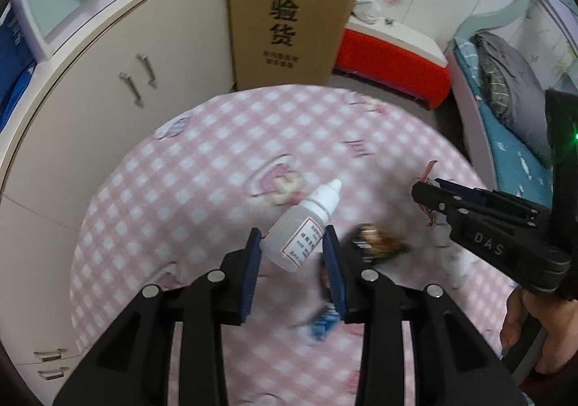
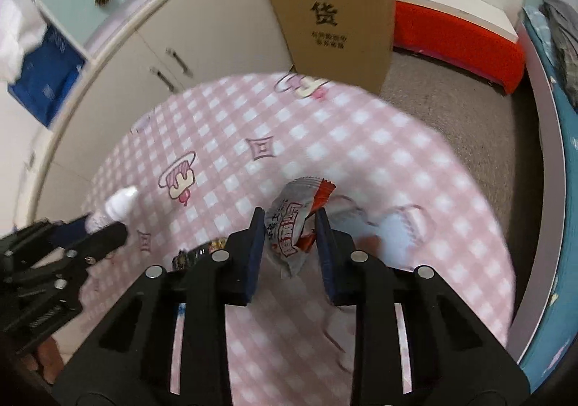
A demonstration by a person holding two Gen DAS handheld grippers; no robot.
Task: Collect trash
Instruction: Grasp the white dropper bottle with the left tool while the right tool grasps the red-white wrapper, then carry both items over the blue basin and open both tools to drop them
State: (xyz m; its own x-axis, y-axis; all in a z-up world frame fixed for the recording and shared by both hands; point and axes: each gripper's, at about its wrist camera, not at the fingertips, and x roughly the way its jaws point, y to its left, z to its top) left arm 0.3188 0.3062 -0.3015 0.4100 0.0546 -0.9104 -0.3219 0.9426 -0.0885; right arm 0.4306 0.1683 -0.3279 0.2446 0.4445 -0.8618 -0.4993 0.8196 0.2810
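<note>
My left tongs (image 1: 292, 247) pinch a dropper bottle (image 1: 301, 227) above the table (image 1: 202, 167); my right tongs (image 2: 289, 238) clamp a crumpled snack wrapper (image 2: 292, 225). The smooth bottle sits skewed and could slip out.

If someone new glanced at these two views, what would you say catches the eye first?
Probably the white dropper bottle clamped in the left hand-held gripper, and the crumpled grey-and-red wrapper pinched in the right hand-held gripper, both above the pink checked tablecloth. Behind the table stands a tall cardboard box with large black characters, beside a red bench.
</note>
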